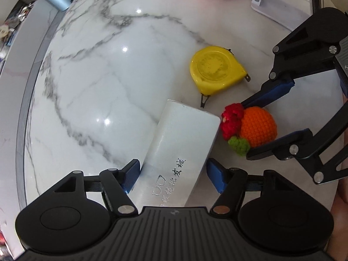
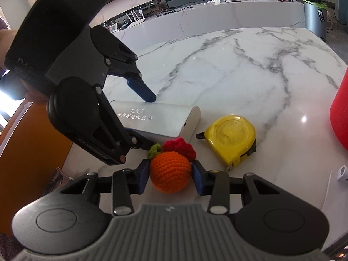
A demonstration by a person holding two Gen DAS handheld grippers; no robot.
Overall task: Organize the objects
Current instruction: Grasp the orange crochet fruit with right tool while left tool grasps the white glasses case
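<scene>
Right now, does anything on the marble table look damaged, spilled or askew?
Nothing spilled. The yellow tape measure looks worn: its round face is scuffed and dirty. The silver glasses case lies at an angle between the left gripper fingers, and the crochet orange sits between the right gripper's.

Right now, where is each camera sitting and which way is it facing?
Left wrist: on the left claw, facing across the marble table; its fingers straddle the white case, right claw beside.
Right wrist: on the right claw, looking toward the counter; fingers flank the crochet orange.
Shared: case, orange, yellow tape measure.
</scene>
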